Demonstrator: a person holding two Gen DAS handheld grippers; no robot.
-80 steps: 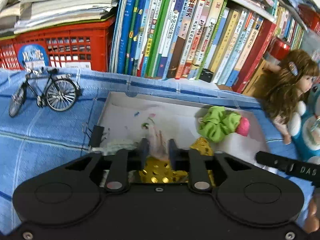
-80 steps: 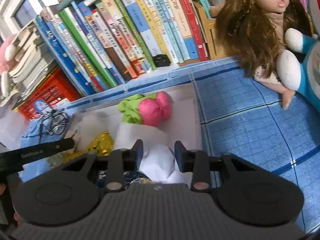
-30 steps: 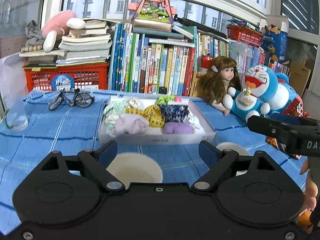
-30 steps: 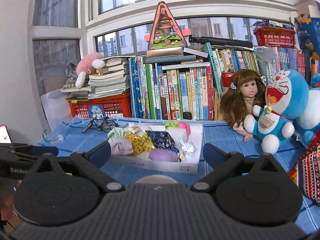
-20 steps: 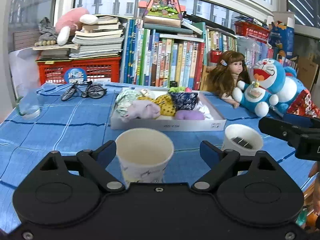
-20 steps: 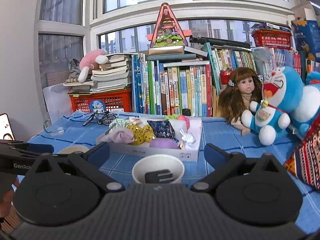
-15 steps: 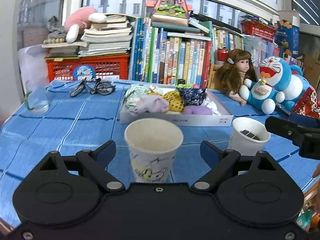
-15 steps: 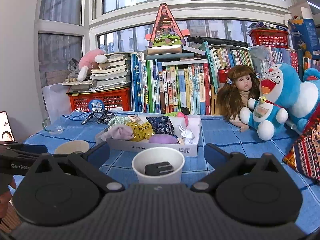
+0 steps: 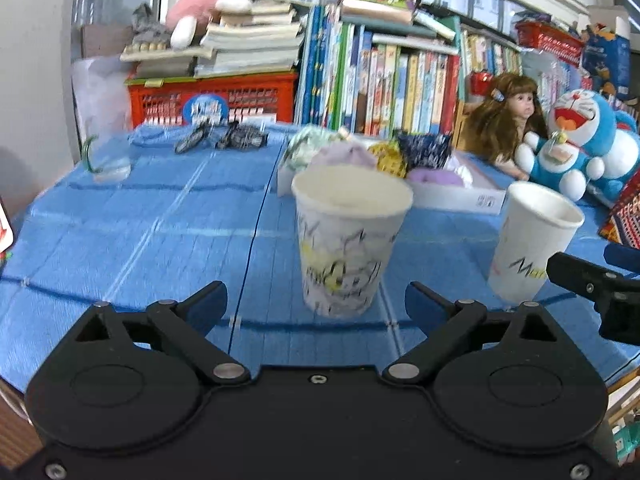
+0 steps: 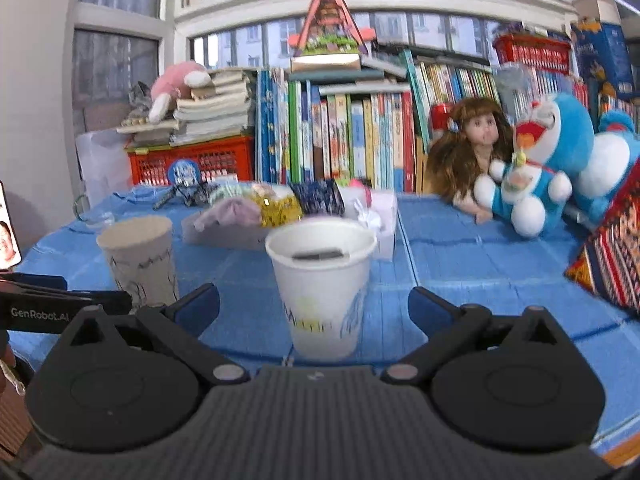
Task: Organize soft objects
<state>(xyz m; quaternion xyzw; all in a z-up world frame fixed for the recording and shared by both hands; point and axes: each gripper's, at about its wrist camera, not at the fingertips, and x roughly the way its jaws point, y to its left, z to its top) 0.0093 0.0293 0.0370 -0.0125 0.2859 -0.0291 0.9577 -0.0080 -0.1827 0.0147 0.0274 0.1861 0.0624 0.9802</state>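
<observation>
A white shallow box holds several soft scrunchies: lilac, gold, dark blue. It also shows in the right wrist view. My left gripper is open and empty, low over the table, with a printed paper cup just ahead between its fingers. My right gripper is open and empty, with a white paper cup holding a dark clip just ahead of it. Both grippers are well back from the box.
The table has a blue checked cloth. A doll and a blue plush cat sit at the right. Books and a red crate line the back. A toy bicycle and a glass are at the left.
Both grippers have pulled back from the box, opened wide and dropped lower toward the table's near edge. The two paper cups now stand close in front of them.
</observation>
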